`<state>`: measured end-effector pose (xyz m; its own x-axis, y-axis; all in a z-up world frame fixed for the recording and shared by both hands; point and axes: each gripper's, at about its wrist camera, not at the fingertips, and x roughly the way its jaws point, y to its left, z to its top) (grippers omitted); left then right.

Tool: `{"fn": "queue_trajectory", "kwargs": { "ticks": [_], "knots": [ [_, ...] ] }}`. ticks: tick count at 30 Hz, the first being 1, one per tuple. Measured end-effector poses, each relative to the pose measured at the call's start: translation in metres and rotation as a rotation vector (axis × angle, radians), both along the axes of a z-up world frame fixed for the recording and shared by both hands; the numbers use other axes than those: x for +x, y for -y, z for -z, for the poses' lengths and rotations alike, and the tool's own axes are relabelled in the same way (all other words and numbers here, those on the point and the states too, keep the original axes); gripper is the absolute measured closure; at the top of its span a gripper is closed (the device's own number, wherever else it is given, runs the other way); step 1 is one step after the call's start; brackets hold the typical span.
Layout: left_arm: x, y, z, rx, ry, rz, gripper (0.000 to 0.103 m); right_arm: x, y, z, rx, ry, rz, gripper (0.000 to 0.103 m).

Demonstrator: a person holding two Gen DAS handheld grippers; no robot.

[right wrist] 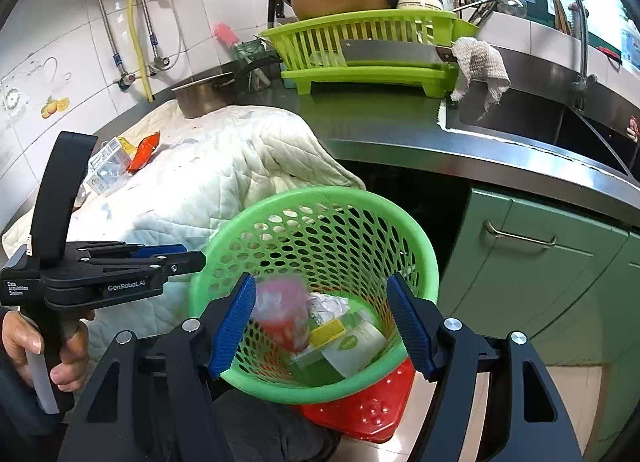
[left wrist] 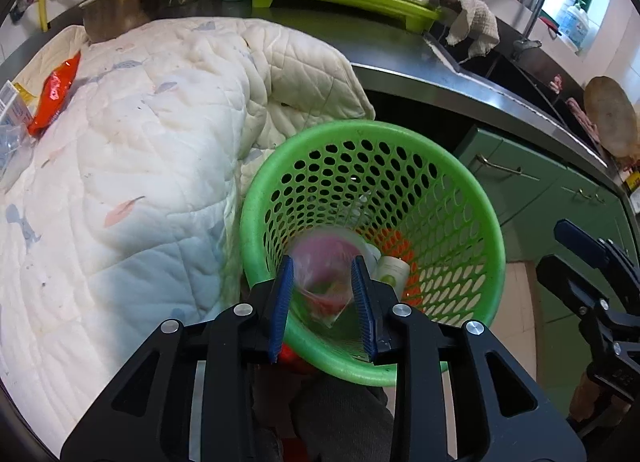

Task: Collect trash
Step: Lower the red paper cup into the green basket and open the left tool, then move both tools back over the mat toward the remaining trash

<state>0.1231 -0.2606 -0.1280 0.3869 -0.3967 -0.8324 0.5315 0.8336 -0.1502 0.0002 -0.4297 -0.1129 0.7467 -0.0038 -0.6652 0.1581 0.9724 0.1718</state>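
A green perforated basket (left wrist: pixel 472 198) (right wrist: pixel 416 254) stands beside a quilt-covered counter. My left gripper (left wrist: pixel 324 298) is open over its rim; a blurred pink and clear plastic wrapper (left wrist: pixel 326 278) (right wrist: pixel 280 310) is dropping free between its fingers into the basket. Inside lie a white-green carton (right wrist: pixel 356 346), crumpled foil (right wrist: pixel 328 306) and a yellow piece (right wrist: pixel 328 332). My right gripper (right wrist: pixel 320 326) is open and empty over the basket. An orange wrapper (left wrist: pixel 56 90) (right wrist: pixel 145 150) and a small box (right wrist: pixel 110 166) lie on the quilt (left wrist: pixel 152 150).
A lime dish rack (right wrist: pixel 372 62) with a cleaver, a steel pot (right wrist: pixel 204 96), a rag (right wrist: pixel 480 70) and the sink (right wrist: pixel 560 118) sit on the steel counter. Green cabinets (right wrist: pixel 532 262) are at right. A red stool (right wrist: pixel 368 406) is under the basket.
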Motion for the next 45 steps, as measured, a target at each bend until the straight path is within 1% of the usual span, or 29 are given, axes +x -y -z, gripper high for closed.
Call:
{"fn": "queue_trajectory", "kwargs": {
  "ticks": [2,6,8,14,22,26,31,34,37,40,45],
  "knots": [
    [-0.002,-0.005,-0.005,-0.004,0.012,-0.005,0.066,0.001,-0.004,-0.003,-0.004,0.005,-0.008,0.037],
    [-0.006,-0.024,-0.022,-0.022,0.040,-0.034,0.061,0.004,-0.012,-0.009,-0.013,0.016,-0.030,0.036],
    [-0.007,-0.038,-0.032,-0.030,0.061,-0.058,0.056,0.006,-0.017,-0.013,-0.022,0.023,-0.043,0.034],
    [-0.007,-0.088,-0.057,-0.027,0.120,-0.141,0.051,0.023,-0.041,-0.022,-0.029,0.035,-0.108,0.032],
    [0.003,-0.170,-0.076,-0.023,0.170,-0.288,0.051,0.056,-0.091,-0.031,-0.054,0.043,-0.244,0.031],
    [0.009,-0.213,-0.079,-0.016,0.177,-0.369,0.051,0.075,-0.121,-0.036,-0.063,0.045,-0.317,0.030],
    [0.013,-0.262,-0.080,-0.033,0.183,-0.462,0.051,0.103,-0.156,-0.043,-0.012,0.045,-0.392,0.029],
    [0.014,-0.283,-0.078,-0.041,0.183,-0.503,0.049,0.120,-0.181,-0.047,0.011,0.043,-0.437,0.029],
    [0.015,-0.299,-0.076,-0.041,0.183,-0.527,0.049,0.137,-0.205,-0.048,0.030,0.033,-0.472,0.029],
    [0.017,-0.312,-0.074,-0.047,0.183,-0.540,0.049,0.161,-0.233,-0.047,0.078,0.025,-0.500,0.029],
    [0.021,-0.327,-0.070,-0.056,0.176,-0.553,0.049,0.201,-0.263,-0.039,0.130,-0.005,-0.509,0.029]
  ]
}}
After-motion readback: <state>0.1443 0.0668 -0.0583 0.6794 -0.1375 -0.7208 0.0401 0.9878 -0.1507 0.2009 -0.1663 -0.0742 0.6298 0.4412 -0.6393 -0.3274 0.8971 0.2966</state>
